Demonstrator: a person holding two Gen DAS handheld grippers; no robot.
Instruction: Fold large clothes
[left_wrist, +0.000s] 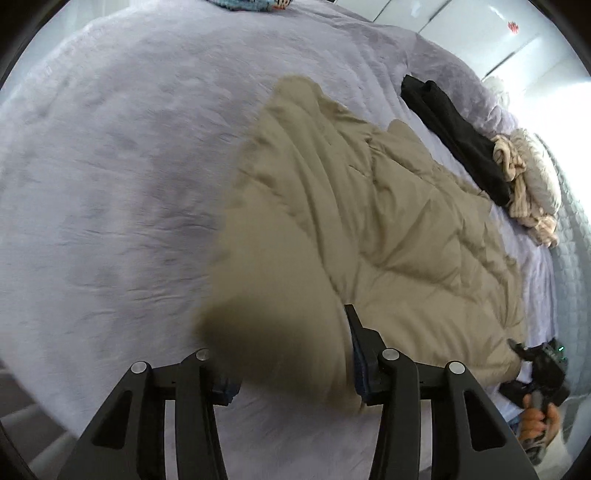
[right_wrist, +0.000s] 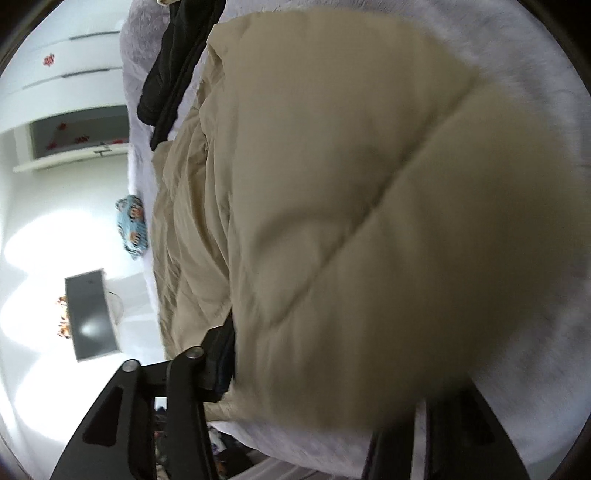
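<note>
A large beige quilted coat (left_wrist: 362, 206) lies on a lilac bedspread (left_wrist: 110, 166). My left gripper (left_wrist: 291, 354) is shut on one bulging corner of the coat, which fills the gap between the fingers (left_wrist: 360, 343). In the right wrist view the coat (right_wrist: 351, 184) fills most of the frame. My right gripper (right_wrist: 314, 369) is shut on its near edge; only the left finger (right_wrist: 216, 354) shows, the other is hidden by fabric. The right gripper also shows in the left wrist view (left_wrist: 539, 365), at the coat's far corner.
A black garment (left_wrist: 454, 136) and a cream knitted bundle (left_wrist: 524, 177) lie on the bed beyond the coat. A blue patterned item (right_wrist: 131, 229) sits at the bed's far edge. White wardrobes (right_wrist: 66, 74) and a dark screen (right_wrist: 92, 314) stand beyond the bed.
</note>
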